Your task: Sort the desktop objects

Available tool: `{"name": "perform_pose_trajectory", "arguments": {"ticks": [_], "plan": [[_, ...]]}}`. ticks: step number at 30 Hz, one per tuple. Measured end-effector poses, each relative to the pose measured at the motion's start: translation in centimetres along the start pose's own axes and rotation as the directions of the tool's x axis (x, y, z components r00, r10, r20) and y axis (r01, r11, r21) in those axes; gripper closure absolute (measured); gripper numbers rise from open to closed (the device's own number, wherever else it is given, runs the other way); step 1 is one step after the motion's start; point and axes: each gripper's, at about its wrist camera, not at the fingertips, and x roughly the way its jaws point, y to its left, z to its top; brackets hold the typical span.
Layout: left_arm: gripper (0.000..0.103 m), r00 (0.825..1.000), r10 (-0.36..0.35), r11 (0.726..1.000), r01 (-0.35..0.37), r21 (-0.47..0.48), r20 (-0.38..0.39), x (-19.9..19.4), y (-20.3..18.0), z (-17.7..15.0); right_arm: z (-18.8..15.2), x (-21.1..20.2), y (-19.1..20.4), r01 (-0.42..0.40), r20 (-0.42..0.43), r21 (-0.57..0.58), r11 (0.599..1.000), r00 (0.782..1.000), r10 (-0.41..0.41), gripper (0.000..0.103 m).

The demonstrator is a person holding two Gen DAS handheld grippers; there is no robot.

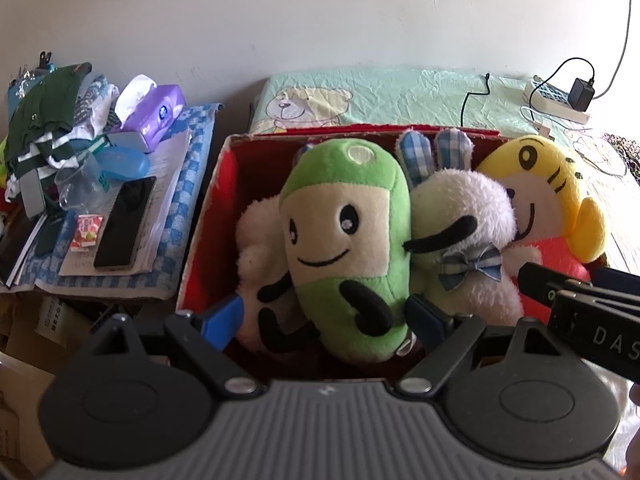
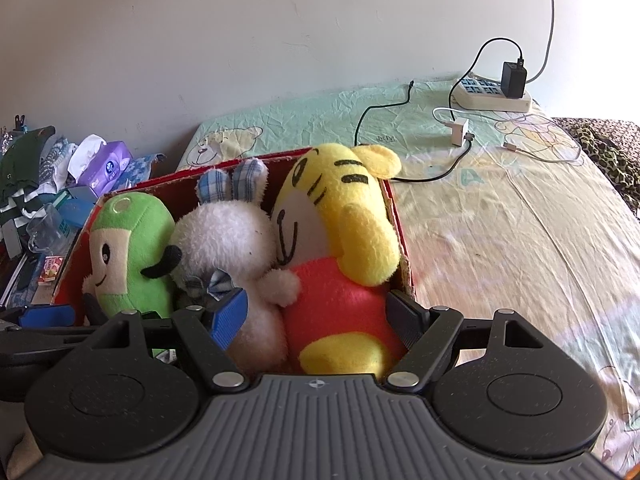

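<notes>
Left gripper (image 1: 326, 314) fingers spread wide around the green plush (image 1: 344, 240), lower centre, inside the red box (image 1: 208, 216). Right gripper (image 2: 318, 316) likewise released, straddling the yellow tiger plush (image 2: 340, 240); contact seemingly none.

white plush (image 1: 256, 240) behind green plush (image 1: 344, 240)

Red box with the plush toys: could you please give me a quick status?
Left gripper open around green toy. Right gripper open around yellow toy. Red box packed; white toy wedged between.
</notes>
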Motion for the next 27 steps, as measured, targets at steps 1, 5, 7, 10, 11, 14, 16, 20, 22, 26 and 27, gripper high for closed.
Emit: {"name": "perform_pose_trajectory", "arguments": {"ticks": [1, 5, 7, 10, 11, 14, 16, 20, 22, 26, 27], "plan": [[0.015, 1.0, 0.0, 1.0, 0.0, 0.0, -0.005, 0.06, 0.01, -0.01, -0.01, 0.04, 0.01, 0.001, -0.001, -0.001, 1.0, 1.0, -0.001, 0.024], [0.015, 1.0, -0.004, 1.0, 0.004, -0.005, -0.014, 0.26, 0.0, -0.04, -0.11, 0.11, 0.08, 0.006, -0.001, -0.004, 1.0, 1.0, -0.006, 0.024], [0.015, 1.0, -0.004, 1.0, 0.004, -0.004, -0.014, 0.28, -0.01, -0.08, -0.12, 0.11, 0.08, 0.006, -0.002, -0.003, 1.0, 1.0, -0.006, 0.024], [0.015, 1.0, -0.004, 1.0, 0.004, -0.005, -0.015, 0.32, 0.04, -0.09, -0.16, 0.11, 0.09, 0.008, -0.001, -0.004, 1.0, 1.0, -0.008, 0.024], [0.015, 1.0, -0.005, 1.0, 0.005, -0.004, -0.015, 0.33, 0.05, -0.09, -0.17, 0.1, 0.1, 0.009, -0.001, -0.005, 1.0, 1.0, -0.009, 0.024], [0.015, 1.0, -0.008, 1.0, 0.008, -0.007, -0.013, 0.39, 0.15, -0.2, -0.26, 0.13, 0.1, 0.012, 0.001, -0.006, 1.0, 1.0, -0.012, 0.024], [0.015, 1.0, -0.008, 1.0, 0.008, -0.007, -0.013, 0.45, 0.18, -0.33, -0.31, 0.12, 0.1, 0.013, 0.002, -0.008, 1.0, 1.0, -0.013, 0.024], [0.015, 1.0, -0.008, 1.0, 0.008, -0.007, -0.011, 0.45, 0.2, -0.34, -0.27, 0.18, 0.03, 0.018, 0.002, -0.009, 1.0, 1.0, -0.018, 0.024], [0.015, 1.0, -0.011, 1.0, 0.011, -0.008, -0.012, 0.48, 0.27, -0.39, -0.2, 0.19, 0.06, 0.02, 0.002, -0.011, 1.0, 1.0, -0.02, 0.024], [0.015, 1.0, -0.017, 1.0, 0.017, -0.01, -0.017, 0.58, 0.4, -0.39, -0.2, 0.09, 0.14, 0.022, 0.005, -0.01, 1.0, 1.0, -0.022, 0.024], [0.015, 1.0, -0.018, 1.0, 0.018, -0.011, -0.018, 0.59, 0.39, -0.36, -0.19, 0.04, 0.18, 0.023, 0.005, -0.01, 1.0, 1.0, -0.023, 0.024]]}}
